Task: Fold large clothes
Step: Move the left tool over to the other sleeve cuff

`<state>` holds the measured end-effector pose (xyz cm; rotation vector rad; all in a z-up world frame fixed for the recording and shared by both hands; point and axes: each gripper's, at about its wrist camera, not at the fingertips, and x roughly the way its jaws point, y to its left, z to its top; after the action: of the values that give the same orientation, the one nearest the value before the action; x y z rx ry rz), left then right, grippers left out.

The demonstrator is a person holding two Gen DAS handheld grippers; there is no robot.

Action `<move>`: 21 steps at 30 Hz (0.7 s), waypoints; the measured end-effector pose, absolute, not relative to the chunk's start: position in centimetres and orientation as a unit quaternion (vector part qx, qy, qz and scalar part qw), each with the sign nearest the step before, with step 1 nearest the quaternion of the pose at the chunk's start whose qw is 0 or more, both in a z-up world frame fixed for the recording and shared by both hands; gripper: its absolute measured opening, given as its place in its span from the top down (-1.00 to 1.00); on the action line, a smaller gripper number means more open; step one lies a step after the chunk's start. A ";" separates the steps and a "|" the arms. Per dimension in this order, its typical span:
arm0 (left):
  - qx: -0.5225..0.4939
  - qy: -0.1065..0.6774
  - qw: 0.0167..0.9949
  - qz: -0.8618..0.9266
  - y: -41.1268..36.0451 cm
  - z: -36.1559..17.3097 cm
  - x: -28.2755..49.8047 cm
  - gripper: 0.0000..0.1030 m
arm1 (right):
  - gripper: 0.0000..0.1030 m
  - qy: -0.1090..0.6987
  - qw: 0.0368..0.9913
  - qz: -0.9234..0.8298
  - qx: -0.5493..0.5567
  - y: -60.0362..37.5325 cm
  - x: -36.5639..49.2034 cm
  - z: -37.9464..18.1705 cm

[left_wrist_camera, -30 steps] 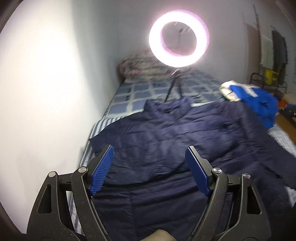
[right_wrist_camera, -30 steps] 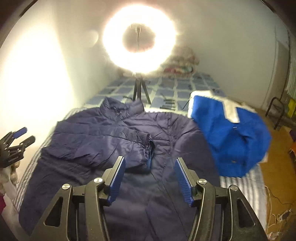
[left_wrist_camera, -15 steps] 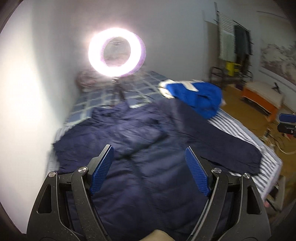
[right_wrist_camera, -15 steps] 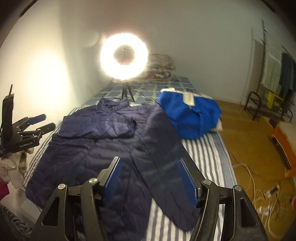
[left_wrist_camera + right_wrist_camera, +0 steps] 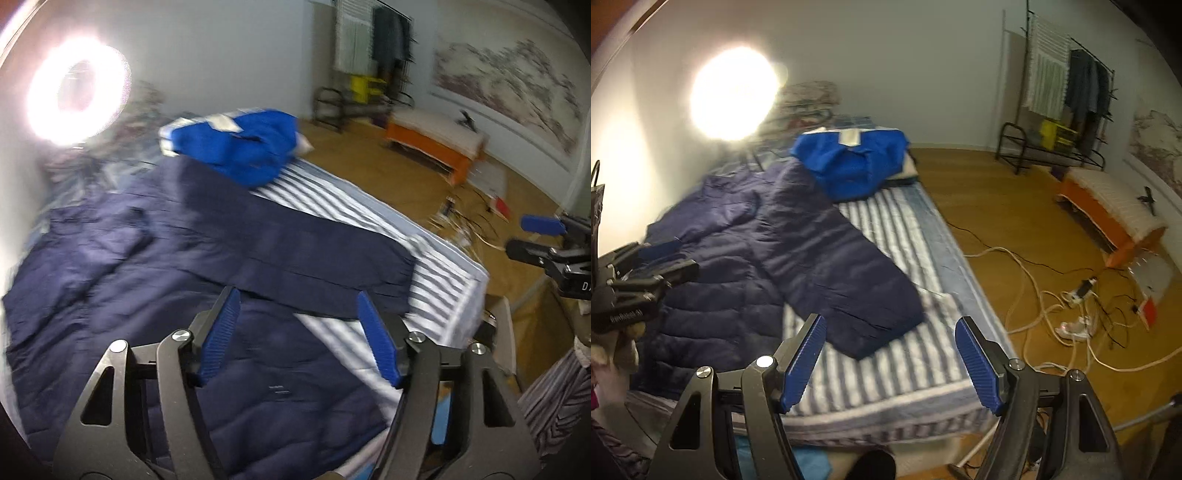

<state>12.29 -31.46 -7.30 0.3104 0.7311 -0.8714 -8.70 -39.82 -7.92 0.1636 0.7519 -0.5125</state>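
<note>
Blue ribbed pads line both tools, and nothing sits between either pair. The left gripper hangs above the navy puffer jacket with its jaws apart and closing, the pads clear of the fabric below. The right gripper hovers over the near corner of the striped mattress, jaws spread wide and opening, touching nothing.

That jacket lies flat on the mattress, its body toward the wall side and one sleeve stretched out diagonally over the stripes, the cuff ending just ahead of the right gripper's pads. Beyond the sleeve, a bright blue garment is heaped on the bed, its edge overlapping the jacket's shoulder. Farther back a ring light glares near the wall, and past the bed's far side cables sprawl across the wooden floor beside an orange bench.
</note>
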 end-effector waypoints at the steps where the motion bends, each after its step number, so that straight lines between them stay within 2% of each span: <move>1: 0.148 0.353 0.822 -0.422 -32.9 -8.0 11.7 -0.32 | -0.47 0.363 0.894 -0.249 0.082 -40.1 -9.0 -8.0; 15: 0.168 0.446 0.749 -0.461 -45.6 -16.2 9.8 -0.32 | -0.47 0.338 0.877 -0.306 0.151 -46.3 -11.9 -8.2; 21: 0.225 0.451 0.738 -0.448 -48.9 -19.2 8.9 -0.33 | -0.47 0.332 0.874 -0.312 0.170 -47.7 -12.8 -8.1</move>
<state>8.90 -48.93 -19.15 0.4950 0.9900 -0.9844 -12.75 -47.70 -8.07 0.3542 0.6942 -0.6527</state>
